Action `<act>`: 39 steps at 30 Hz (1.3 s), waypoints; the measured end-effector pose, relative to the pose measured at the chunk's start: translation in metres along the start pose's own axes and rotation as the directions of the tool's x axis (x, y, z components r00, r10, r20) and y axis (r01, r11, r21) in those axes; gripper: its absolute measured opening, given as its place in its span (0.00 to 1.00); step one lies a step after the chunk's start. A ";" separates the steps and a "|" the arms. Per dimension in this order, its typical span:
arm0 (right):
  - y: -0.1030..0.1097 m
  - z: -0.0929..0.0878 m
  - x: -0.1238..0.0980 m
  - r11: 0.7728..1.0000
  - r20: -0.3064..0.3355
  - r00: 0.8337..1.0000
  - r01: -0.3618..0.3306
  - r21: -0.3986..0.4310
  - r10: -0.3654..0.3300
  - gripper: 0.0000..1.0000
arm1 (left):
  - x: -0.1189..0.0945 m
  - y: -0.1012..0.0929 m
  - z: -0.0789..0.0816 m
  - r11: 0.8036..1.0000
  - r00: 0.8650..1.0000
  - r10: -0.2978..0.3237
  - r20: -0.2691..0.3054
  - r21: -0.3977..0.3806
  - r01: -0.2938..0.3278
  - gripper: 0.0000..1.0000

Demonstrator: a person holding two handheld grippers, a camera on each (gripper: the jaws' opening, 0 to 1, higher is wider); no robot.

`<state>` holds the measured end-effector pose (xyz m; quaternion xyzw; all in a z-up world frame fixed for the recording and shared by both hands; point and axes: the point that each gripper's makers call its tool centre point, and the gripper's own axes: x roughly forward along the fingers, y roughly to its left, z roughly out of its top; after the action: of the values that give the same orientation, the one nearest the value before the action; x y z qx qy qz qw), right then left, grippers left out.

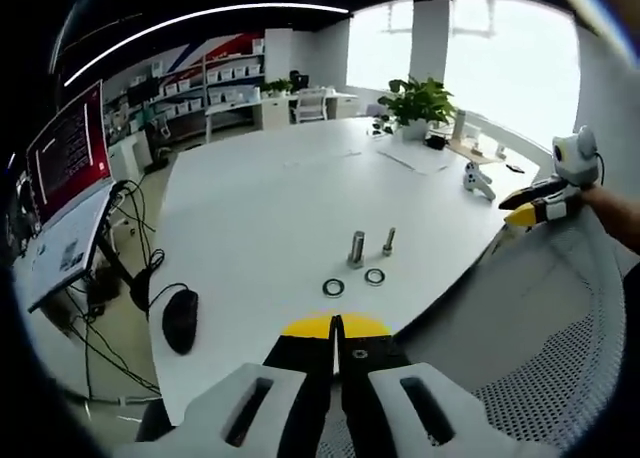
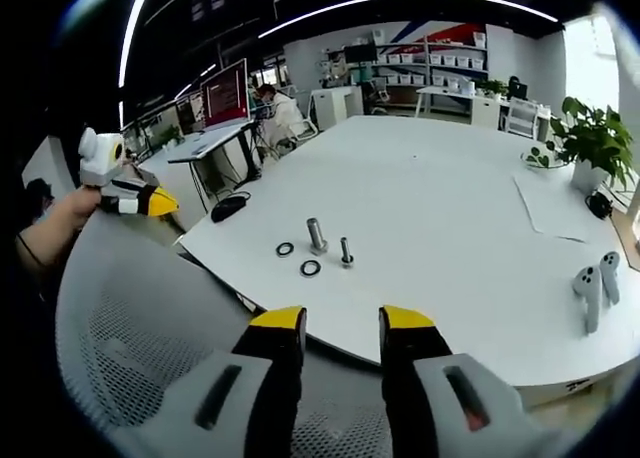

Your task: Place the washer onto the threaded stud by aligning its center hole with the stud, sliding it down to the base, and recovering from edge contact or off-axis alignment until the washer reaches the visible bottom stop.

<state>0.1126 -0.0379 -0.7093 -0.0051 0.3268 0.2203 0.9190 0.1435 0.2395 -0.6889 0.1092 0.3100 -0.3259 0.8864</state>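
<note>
Two washers [image 1: 333, 288] beside studs [image 1: 356, 249], near table edge [image 1: 300, 323]

1. White table [image 1: 260, 208] [image 2: 450, 208], big, rounded corners.
2. Potted plant [image 1: 418, 103] [image 2: 590, 138] at far side of table.
3. Black mouse [image 1: 180, 320] [image 2: 228, 206] near table edge, cable attached.
4. Monitor w/ red screen [image 1: 68, 150] [image 2: 226, 92] on side desk.
5. White controllers [image 2: 594, 290] [image 1: 478, 181] on table.
6. Mesh chair back [image 1: 560, 378] [image 2: 140, 328] in foreground.
7. Papers [image 2: 545, 206] by plant.
</note>
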 end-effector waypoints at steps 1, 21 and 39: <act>0.000 0.000 0.000 1.000 0.001 1.000 -0.001 0.002 0.001 0.31 | 0.000 -0.002 0.003 1.000 1.000 -0.015 0.002 0.018 0.015 0.00; 0.001 -0.004 0.001 1.000 -0.028 1.000 -0.009 0.010 0.009 0.30 | 0.033 -0.010 0.017 0.948 0.979 -0.115 -0.169 0.277 0.159 0.00; 0.001 -0.006 0.001 1.000 -0.034 0.999 -0.014 0.015 0.014 0.29 | 0.073 -0.015 0.010 0.867 0.942 -0.132 -0.307 0.425 0.260 0.01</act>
<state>0.1097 -0.0373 -0.7145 0.0001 0.3440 0.2241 0.9118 0.1819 0.1872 -0.7262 0.3264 0.3505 -0.4610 0.7470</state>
